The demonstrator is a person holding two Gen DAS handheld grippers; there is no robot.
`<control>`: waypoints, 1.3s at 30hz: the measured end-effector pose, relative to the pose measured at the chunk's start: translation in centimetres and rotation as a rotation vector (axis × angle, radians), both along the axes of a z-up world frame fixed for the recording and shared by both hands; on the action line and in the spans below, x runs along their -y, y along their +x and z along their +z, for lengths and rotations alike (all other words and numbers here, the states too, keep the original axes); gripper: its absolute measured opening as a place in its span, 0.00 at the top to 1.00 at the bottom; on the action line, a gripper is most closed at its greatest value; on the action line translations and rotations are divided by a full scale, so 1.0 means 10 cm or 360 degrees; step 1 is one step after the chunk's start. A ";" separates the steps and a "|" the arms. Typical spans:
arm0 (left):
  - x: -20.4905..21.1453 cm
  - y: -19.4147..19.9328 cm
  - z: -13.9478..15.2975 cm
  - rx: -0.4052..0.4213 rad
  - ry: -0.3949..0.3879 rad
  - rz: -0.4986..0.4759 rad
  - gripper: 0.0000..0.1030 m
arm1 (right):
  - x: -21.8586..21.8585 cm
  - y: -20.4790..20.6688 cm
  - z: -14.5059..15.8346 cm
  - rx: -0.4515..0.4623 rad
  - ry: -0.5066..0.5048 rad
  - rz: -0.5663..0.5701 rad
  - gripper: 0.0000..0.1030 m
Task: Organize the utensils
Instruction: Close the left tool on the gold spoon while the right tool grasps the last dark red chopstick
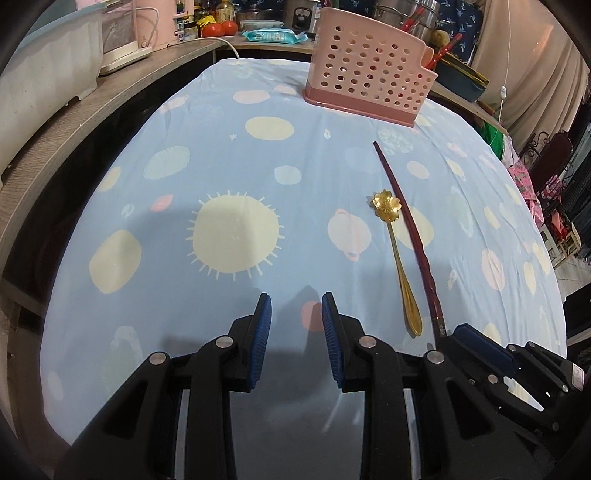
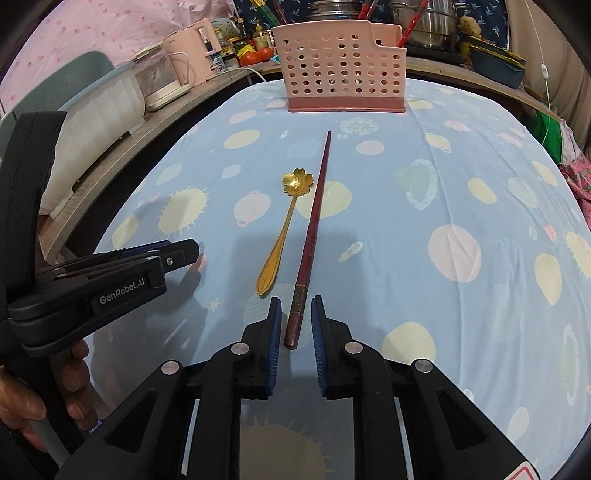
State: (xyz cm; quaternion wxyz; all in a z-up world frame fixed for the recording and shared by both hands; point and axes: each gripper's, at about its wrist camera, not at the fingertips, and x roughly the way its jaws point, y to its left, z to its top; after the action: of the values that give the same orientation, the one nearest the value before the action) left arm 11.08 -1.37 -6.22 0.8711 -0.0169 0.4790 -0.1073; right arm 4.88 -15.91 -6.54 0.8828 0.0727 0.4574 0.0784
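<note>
I've got the right gripper w/ fingers apart, straddling the thick end of the red chopstick at lower centre of the right view. Left gripper is apart too, holding nothing. Gold spoon lies just left of the chopstick; pink holder sits top centre on the counter. Best to close squarely on the stick only (spoon handle is near), then lift level.

Home kitchen: pots, condiment jars
</note>
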 end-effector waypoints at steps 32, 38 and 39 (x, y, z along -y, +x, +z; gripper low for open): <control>0.55 -0.05 -0.06 -0.0019 -0.0066 -0.0235 0.59 | 0.44 0.05 -0.10 -0.0012 0.0024 -0.0226 0.93; 0.57 -0.05 -0.07 -0.0010 -0.0050 -0.0256 0.79 | 0.44 0.05 -0.10 -0.0012 0.0025 -0.0226 0.93; 0.57 -0.06 -0.07 -0.0013 -0.0055 -0.0259 0.84 | 0.44 0.05 -0.10 -0.0012 0.0025 -0.0226 0.93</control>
State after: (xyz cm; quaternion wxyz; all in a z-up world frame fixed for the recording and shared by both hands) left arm 10.52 -7.02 -6.94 0.8570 0.0064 0.4805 -0.1859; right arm 5.40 -20.30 -7.56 0.8838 0.1122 0.4539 0.0187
